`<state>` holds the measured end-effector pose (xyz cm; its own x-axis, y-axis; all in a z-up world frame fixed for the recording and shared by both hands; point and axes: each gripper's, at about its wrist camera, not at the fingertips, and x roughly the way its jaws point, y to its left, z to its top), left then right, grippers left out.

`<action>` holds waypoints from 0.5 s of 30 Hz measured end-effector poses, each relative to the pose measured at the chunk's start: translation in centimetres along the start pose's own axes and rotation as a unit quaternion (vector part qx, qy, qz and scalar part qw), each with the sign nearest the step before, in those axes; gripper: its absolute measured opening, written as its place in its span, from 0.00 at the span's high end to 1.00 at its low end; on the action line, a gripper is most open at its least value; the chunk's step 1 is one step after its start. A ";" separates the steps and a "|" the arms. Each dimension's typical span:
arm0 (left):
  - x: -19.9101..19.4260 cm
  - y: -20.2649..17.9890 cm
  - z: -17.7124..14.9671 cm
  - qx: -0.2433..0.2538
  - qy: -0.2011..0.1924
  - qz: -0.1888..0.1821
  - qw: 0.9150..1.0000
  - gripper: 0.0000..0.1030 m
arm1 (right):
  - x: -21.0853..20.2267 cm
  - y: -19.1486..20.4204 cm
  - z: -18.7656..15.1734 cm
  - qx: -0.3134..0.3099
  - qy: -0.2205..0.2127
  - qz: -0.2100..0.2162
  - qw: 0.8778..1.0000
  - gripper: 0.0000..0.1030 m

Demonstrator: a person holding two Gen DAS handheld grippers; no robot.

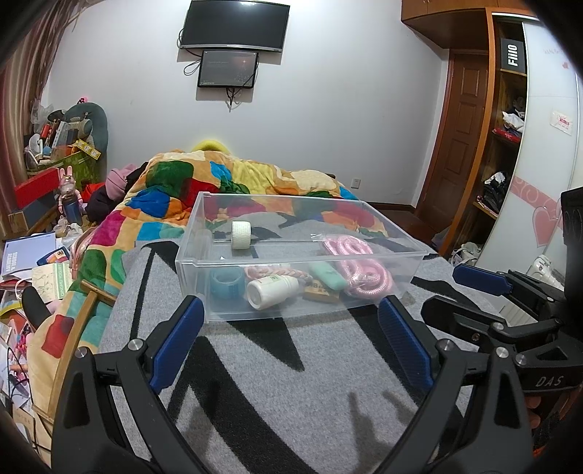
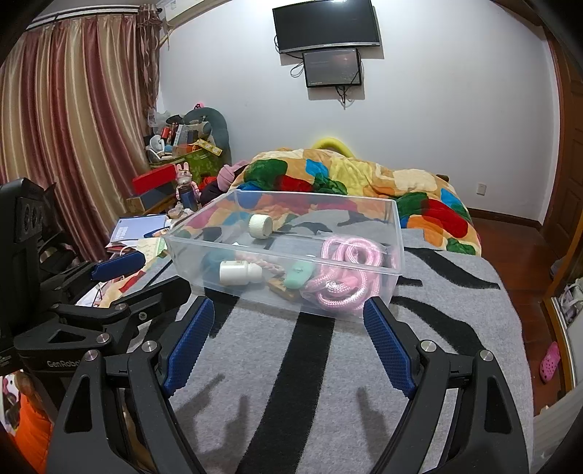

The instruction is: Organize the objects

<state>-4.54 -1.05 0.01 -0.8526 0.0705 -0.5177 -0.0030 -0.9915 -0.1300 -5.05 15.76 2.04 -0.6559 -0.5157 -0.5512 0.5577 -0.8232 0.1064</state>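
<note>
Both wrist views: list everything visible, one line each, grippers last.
clear plastic bin: 1, transparent, on the grey-and-black blanket
white tape roll: 1, in bin, far side
blue tape roll: 1, in bin, near left corner
white bottle: 1, lying in bin
pink rope: 1 coil, bin's right part
mint-green item: 1, in bin, beside rope
tan item: 1, in bin, under the mint one
colourful quilt: 1, behind bin
screens: 2, black, on wall
curtain: striped red, left
left gripper: open, before bin
right gripper: open, before bin
</note>
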 end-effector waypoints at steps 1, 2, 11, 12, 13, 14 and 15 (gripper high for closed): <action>0.0 0.0 0.0 0.000 0.000 0.000 1.000 0.05 | 0.0 0.0 0.0 0.000 0.000 0.001 1.000 0.20; 0.0 -0.1 0.0 0.000 0.000 0.000 1.000 0.05 | 0.0 0.0 0.0 0.001 0.000 0.002 1.000 0.20; -0.1 -0.1 0.0 -0.008 0.005 -0.008 1.000 0.05 | -0.1 0.0 0.0 0.001 0.000 0.003 1.000 0.20; -0.1 -0.1 0.0 -0.009 0.006 -0.009 1.000 0.05 | -0.1 0.0 0.0 0.001 0.000 0.003 1.000 0.20; -0.1 -0.1 0.0 -0.010 0.009 -0.011 1.000 0.05 | -0.1 0.0 0.0 0.001 0.000 0.003 1.000 0.20; 0.0 -0.1 0.1 -0.011 0.010 -0.012 1.000 0.05 | -0.1 0.0 0.0 0.002 0.000 0.003 1.000 0.20; 0.0 -0.1 0.1 -0.011 0.011 -0.013 1.000 0.05 | -0.1 0.0 0.0 0.002 0.001 0.003 1.000 0.20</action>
<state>-4.56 -1.01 0.08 -0.8407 0.0993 -0.5323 -0.0135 -0.9866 -0.1627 -4.96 15.81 2.12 -0.6523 -0.5197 -0.5518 0.5592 -0.8213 0.1125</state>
